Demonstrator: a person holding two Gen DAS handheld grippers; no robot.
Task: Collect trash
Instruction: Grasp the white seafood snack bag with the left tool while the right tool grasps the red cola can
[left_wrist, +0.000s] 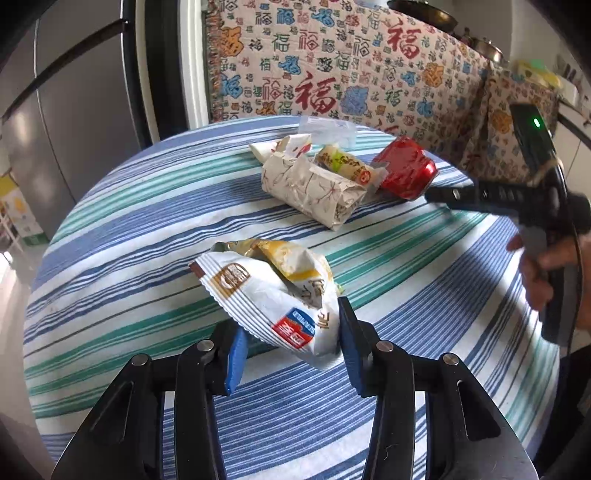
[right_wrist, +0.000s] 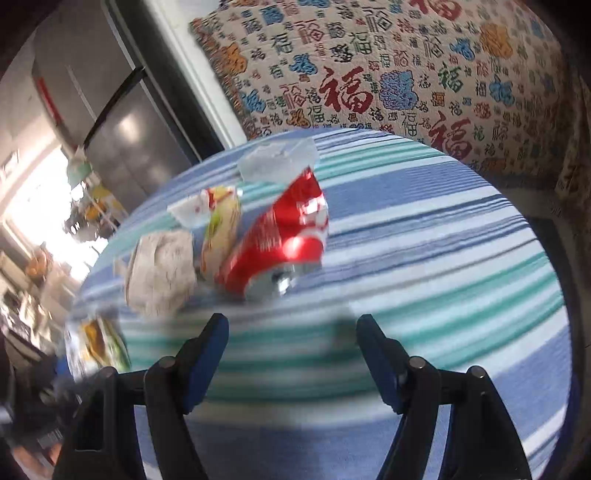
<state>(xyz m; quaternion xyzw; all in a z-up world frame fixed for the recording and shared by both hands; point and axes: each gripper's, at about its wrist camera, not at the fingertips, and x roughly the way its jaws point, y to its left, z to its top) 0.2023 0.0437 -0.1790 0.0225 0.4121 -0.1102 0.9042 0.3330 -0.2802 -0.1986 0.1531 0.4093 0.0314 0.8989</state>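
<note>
My left gripper (left_wrist: 291, 319) is shut on a crumpled white snack bag (left_wrist: 273, 291) with a yellow inner wrapper, held just over the striped tablecloth (left_wrist: 129, 221). Farther back lies a pile of trash. It holds a floral paper bundle (left_wrist: 314, 188) (right_wrist: 162, 273), a green-yellow wrapper (left_wrist: 343, 164) (right_wrist: 221, 225), a crushed red can (left_wrist: 404, 171) (right_wrist: 280, 240) and a clear plastic piece (left_wrist: 327, 127) (right_wrist: 277, 158). My right gripper (right_wrist: 291, 321) stands open with nothing between its fingers, a short way in front of the can. In the left wrist view the right gripper (left_wrist: 480, 195) reaches in from the right, its tip close to the can.
A person's hand (left_wrist: 546, 266) holds the right gripper's handle. A cloth printed with red and blue characters (left_wrist: 351, 66) covers furniture behind the round table. A grey refrigerator (left_wrist: 74, 92) stands at the left. The table edge (right_wrist: 535, 229) curves away on the right.
</note>
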